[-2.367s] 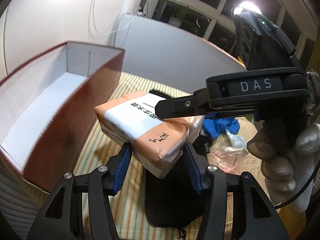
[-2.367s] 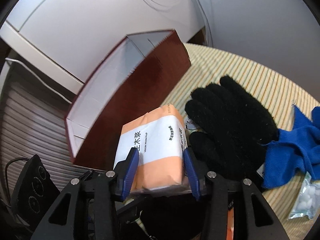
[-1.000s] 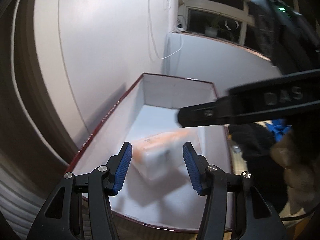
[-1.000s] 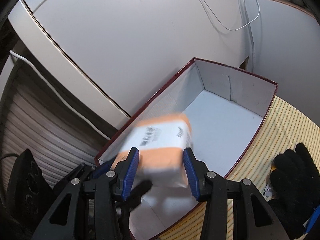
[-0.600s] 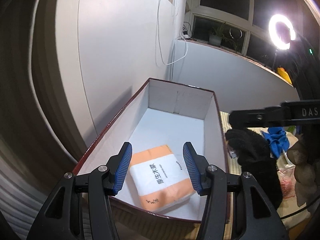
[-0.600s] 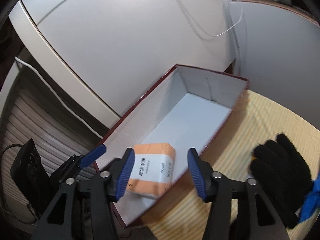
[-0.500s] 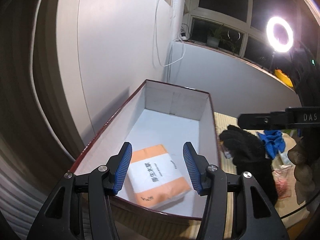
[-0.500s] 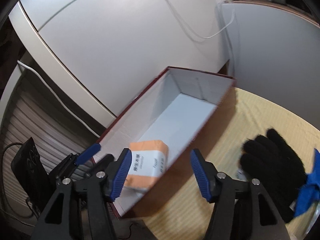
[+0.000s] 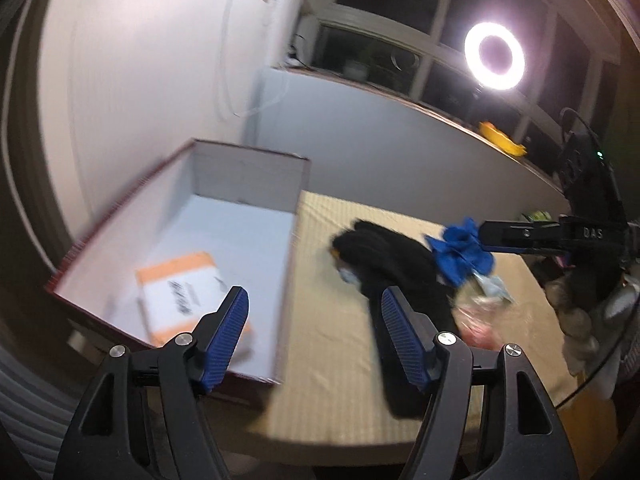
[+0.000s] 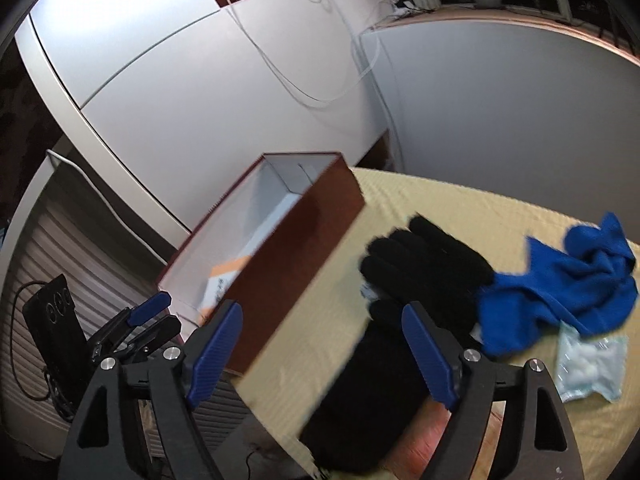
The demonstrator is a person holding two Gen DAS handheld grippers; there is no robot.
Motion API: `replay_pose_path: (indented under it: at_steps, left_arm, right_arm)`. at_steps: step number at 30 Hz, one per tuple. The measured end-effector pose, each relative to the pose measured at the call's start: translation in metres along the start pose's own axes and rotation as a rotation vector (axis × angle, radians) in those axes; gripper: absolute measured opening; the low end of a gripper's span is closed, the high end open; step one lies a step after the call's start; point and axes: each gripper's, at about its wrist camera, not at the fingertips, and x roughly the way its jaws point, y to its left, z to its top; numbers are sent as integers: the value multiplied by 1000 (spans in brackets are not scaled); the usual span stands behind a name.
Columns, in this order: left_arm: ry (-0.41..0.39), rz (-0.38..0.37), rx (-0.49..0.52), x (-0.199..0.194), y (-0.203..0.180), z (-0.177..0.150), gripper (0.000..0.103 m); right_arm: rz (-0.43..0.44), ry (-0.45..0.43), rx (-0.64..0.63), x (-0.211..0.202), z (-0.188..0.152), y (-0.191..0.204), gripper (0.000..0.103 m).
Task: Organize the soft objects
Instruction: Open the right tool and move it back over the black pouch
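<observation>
Both of my tools are spread apart and carry nothing: the left tool [image 9: 314, 334] hangs over the near corner of the red box [image 9: 294, 248], the right tool [image 10: 322, 354] over the black gloves [image 10: 424, 268] on the striped worktop [image 10: 460, 208]. The orange-and-white tissue pack [image 9: 188, 280] already lies on the white floor of the box, at its near end. The gloves, the blue cloth [image 10: 576, 284] touching them and the clear bag of cotton balls [image 10: 588, 360] just beside the cloth are all outside the box.

I judge the gloves light, limp and fuzzy, so they will sag and drape; I would pinch them across the thick cuff end so both layers come up together. The cloth will bunch easily; the bag looks slick and crinkly, best taken at a gathered edge.

The left view shows the whole pack and the box interior, plus a pinkish packet [image 9: 480, 320] that is too blurred to name. The right view hides most of the pack behind the box's dark red wall but shows the cotton bag sharply
</observation>
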Motion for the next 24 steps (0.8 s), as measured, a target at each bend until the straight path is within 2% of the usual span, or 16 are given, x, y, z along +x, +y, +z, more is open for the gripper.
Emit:
replay_pose_path:
  at_steps: [5,10,14,24]
  left_arm:
    - [60,-61,15,10,-21,-16,69]
    - [115,-99,22,22,-33,-33,69]
    - [155,-124,25,29,-40,-44,69]
    - [261,-192,27,55,-52,-61,69]
  right_arm:
    - [-25,41,40,-3,-16,-16,79]
    - [-14,139,129,18,-33,-38,79]
    - [-32,201,135,36,-43,-41,79]
    - [-81,266,122,55,-49,-42,79]
